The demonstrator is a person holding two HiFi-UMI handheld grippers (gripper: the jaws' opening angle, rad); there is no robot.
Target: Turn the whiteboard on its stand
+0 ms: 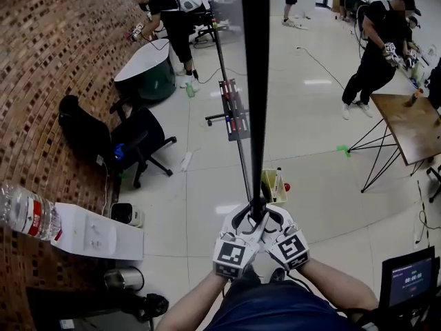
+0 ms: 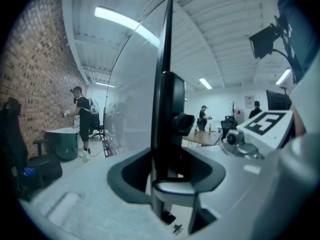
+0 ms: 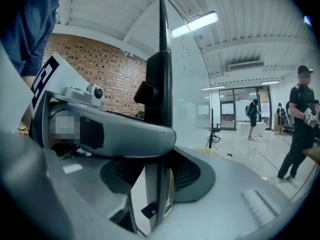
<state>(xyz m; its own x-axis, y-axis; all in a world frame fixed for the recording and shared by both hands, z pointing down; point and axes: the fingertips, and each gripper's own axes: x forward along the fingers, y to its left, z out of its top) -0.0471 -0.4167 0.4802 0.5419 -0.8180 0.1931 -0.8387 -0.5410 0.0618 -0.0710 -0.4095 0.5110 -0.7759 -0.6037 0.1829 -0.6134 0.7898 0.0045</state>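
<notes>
a big room with a brick wall [image 1: 55, 61] at the left and a pale shiny floor [image 1: 310, 157]. the left gripper [image 1: 247, 221] and the right gripper [image 1: 270, 219] meet low on the dark edge frame of the whiteboard [image 1: 255, 88]. each is closed on this frame from its own side, and the pads press on it in both gripper views. i think two grips close together on the outer edge give a long lever, so the board can swing around its stand with little force. the board stands upright, straight before the person, and is seen edge-on, so it looks like a thin black bar with a pale sheet beside it. its marker tray [image 1: 233, 109] sticks out on the left face. further off are a black office chair [image 1: 138, 143] near the wall and a wooden table [image 1: 413, 123] at the right. other people work at the back, well apart from the board, so the swing looks free.
</notes>
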